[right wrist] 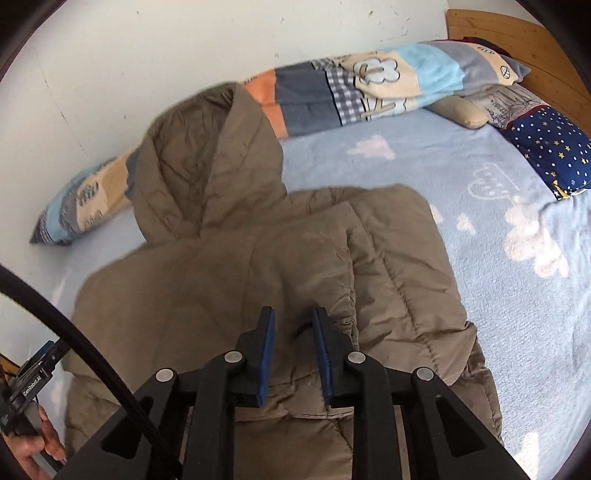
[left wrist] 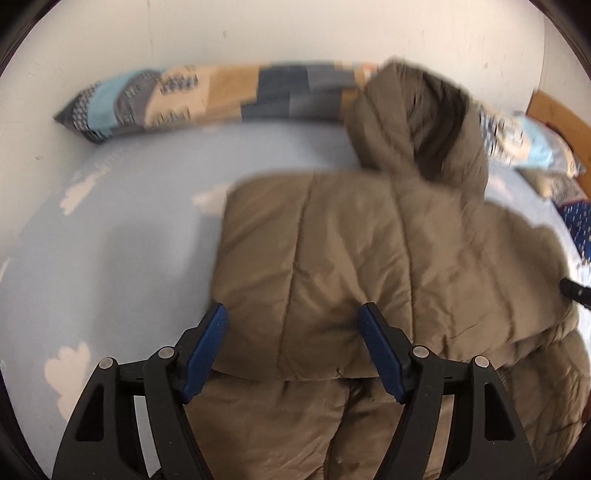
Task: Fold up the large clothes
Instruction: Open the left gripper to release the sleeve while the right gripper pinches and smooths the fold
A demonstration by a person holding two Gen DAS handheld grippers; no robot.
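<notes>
Both tools [left wrist: 291,317] [right wrist: 293,321] hover empty over the jacket [right wrist: 258,277] (left wide, right narrowly open).

Through my left wrist camera I see the left gripper [left wrist: 293,314] with its blue-padded black jaws spread wide, poised over the near part of a khaki quilted puffer jacket [left wrist: 354,266]; nothing is pinched between the pads. The jacket lies on a pale blue bedsheet printed with white clouds [left wrist: 122,229], one side panel folded over the body, its hood [left wrist: 421,122] reaching toward the white wall [left wrist: 295,29]. Along that wall lies a long patchwork bolster in blue, tan and grey [left wrist: 207,96]. At the right edge I make out a wooden headboard [left wrist: 554,114], a navy starred cushion [left wrist: 576,221] and a black tip of the other gripper [left wrist: 574,290].
</notes>
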